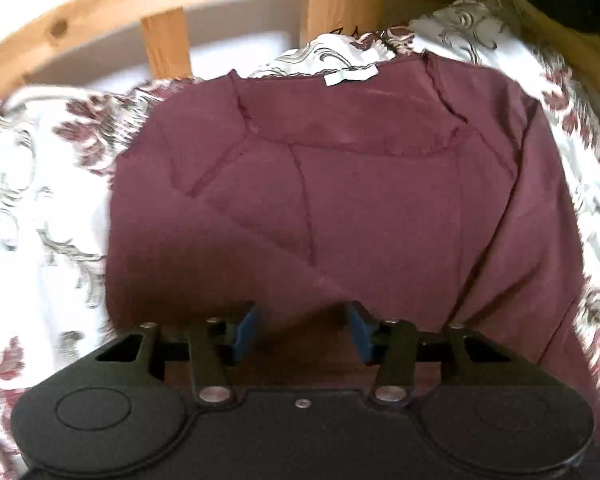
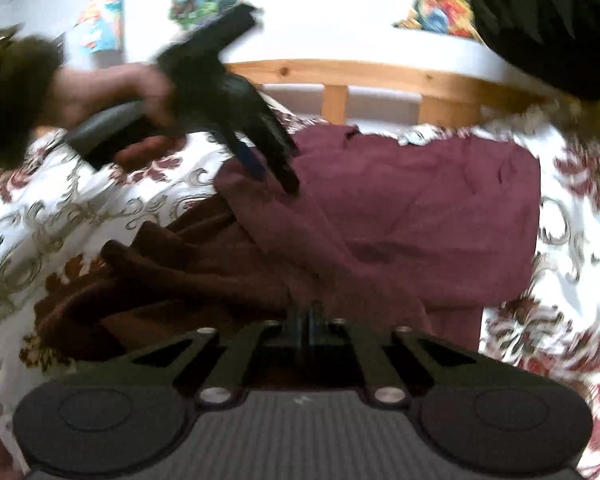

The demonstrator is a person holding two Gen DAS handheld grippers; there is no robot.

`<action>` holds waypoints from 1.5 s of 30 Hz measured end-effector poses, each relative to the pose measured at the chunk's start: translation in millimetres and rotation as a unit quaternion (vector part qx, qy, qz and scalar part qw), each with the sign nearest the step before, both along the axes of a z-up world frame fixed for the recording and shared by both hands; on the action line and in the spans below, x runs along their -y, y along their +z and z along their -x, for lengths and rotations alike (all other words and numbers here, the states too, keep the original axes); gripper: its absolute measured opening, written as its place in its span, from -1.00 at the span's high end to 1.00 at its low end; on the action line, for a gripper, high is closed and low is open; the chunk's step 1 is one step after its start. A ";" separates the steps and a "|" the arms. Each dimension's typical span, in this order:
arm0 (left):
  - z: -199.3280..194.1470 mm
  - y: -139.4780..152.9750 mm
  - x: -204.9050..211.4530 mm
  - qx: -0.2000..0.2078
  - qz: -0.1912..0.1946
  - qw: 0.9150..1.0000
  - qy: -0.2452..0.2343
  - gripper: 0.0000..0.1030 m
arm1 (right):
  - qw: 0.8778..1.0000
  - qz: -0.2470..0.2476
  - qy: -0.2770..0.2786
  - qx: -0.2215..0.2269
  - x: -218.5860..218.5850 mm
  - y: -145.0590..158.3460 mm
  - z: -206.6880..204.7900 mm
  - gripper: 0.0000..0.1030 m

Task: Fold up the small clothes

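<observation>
Maroon shirt (image 1: 340,200): spread on patterned bedspread (image 1: 40,200), neckline and white label (image 1: 350,79) toward wooden bed frame (image 1: 164,46); near edge bunched into dark folds in right wrist view. Left gripper (image 1: 302,330): blue pads (image 1: 244,330) spread apart above shirt's near part, nothing pinched. Right gripper (image 2: 310,316): fingers pressed together at shirt's near edge; whether cloth is caught, cannot tell. Hand (image 2: 112,92) with dark sleeve (image 2: 8,96) carrying left gripper, above shirt's left side.
</observation>
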State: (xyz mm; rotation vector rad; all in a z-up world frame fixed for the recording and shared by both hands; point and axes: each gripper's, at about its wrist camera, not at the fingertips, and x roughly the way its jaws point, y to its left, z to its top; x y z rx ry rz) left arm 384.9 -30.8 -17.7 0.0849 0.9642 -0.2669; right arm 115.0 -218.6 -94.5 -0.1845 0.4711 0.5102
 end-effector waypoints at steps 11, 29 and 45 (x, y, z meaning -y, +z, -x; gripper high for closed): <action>-3.1 -24.2 14.5 0.026 -0.045 0.999 0.010 -0.01 | 0.995 0.066 0.068 -0.014 -10.3 2.3 9.0 0.92; 191.9 -28.1 -126.7 0.044 0.105 0.986 0.122 -0.81 | 0.997 -0.013 -0.073 -0.017 33.9 12.8 -7.4 -0.92; 231.3 -54.7 -131.8 0.004 0.150 0.986 0.068 -0.35 | 0.964 -0.137 -0.155 -0.169 73.0 5.6 49.0 -0.96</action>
